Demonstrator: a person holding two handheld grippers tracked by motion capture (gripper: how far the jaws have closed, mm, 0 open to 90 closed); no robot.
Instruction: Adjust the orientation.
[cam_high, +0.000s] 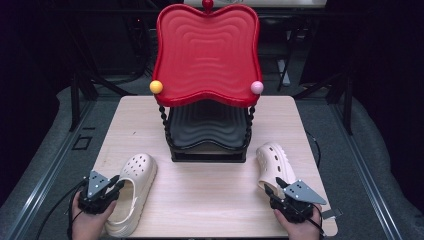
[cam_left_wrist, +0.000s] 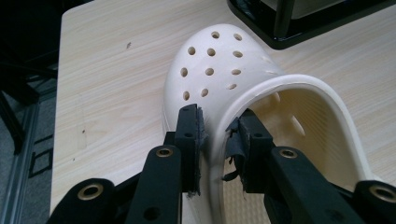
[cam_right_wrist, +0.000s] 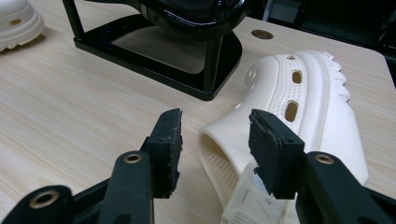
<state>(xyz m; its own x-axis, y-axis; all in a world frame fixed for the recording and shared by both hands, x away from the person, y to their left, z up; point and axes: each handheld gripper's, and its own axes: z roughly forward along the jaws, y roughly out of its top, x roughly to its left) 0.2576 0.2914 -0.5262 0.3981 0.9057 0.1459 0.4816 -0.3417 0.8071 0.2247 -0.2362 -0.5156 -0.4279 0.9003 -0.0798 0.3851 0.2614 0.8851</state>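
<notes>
Cream clogs sit on the table: my left gripper has its jaws pinching the rim of the seven-o'clock clog, my right gripper gapes around the four-o'clock clog, neither yet lifted toward the rack.

Two cream clogs: left clog, right clog. One two-tier rack. Two grippers: left gripper, right gripper. One table.
</notes>
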